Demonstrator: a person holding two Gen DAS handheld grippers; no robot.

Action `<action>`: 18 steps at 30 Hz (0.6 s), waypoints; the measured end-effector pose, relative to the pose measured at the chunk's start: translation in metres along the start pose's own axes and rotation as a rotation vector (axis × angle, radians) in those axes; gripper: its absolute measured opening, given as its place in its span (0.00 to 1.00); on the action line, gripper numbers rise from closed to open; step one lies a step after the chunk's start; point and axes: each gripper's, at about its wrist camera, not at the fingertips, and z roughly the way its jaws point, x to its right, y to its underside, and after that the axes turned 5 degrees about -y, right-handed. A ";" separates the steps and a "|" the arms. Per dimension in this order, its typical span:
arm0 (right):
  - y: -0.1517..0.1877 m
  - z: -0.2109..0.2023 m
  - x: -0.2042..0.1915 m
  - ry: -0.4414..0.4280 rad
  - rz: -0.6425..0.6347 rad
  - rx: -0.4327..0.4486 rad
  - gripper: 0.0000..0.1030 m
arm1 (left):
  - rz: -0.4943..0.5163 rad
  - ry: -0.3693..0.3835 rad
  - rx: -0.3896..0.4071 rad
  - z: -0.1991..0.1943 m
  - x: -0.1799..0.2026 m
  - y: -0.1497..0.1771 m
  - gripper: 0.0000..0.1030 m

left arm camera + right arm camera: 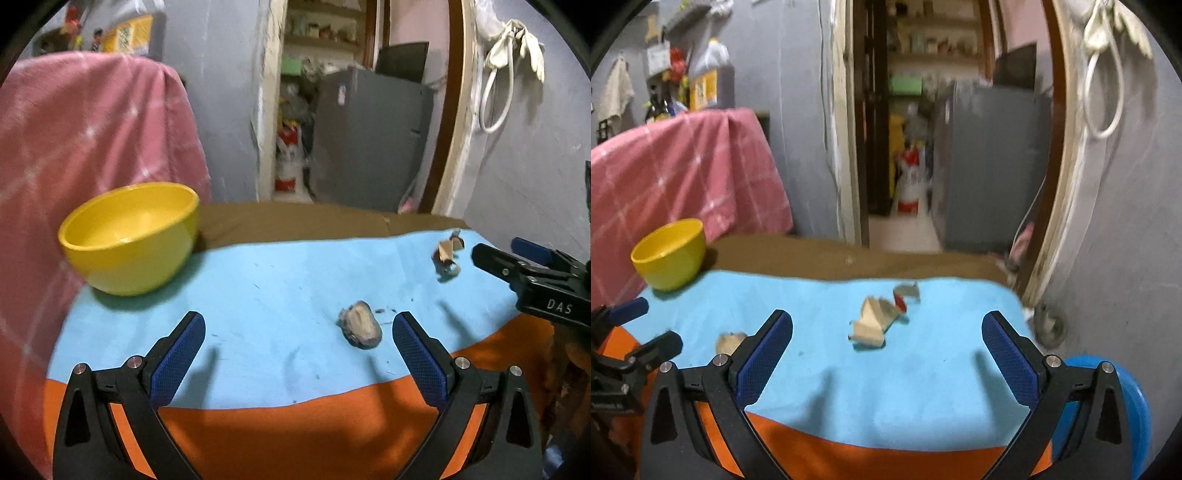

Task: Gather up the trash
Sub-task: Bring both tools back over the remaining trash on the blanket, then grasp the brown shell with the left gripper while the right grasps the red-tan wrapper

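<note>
Nearest the left wrist camera, the left gripper point(298, 332) hangs above the orange front edge of the surface, its blue-padded jaws wide apart and holding nothing. The right gripper point(887, 330) hangs the same way further right, jaws spread just as wide and empty; in the left view it shows as a black tool point(532, 275) at the right edge.

Under both lies a light blue cloth point(280, 280) spread over the surface. A crumpled grey-and-cream scrap of trash point(360, 325) lies on the cloth just inside the left gripper's right jaw, apart from it; the right view catches it low at the left point(729, 341), partly hidden behind a jaw. Further out, near the cloth's right side, lies a folded beige piece of cardboard point(870, 325), and just behind it a small torn wrapper with red and grey on it point(907, 295), touching or nearly so. In the left view these two blur into one heap.

At the far left corner of the cloth stands a yellow round bowl point(133, 240), upright, nothing visible inside. Behind it rises a pink checked cloth point(88, 147) draped over something tall. Beyond the surface a doorway opens on a grey fridge point(369, 136).
</note>
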 end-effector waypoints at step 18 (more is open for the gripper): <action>-0.003 0.054 0.002 -0.015 -0.030 -0.265 0.53 | 0.064 0.135 -0.186 0.037 0.020 -0.006 0.34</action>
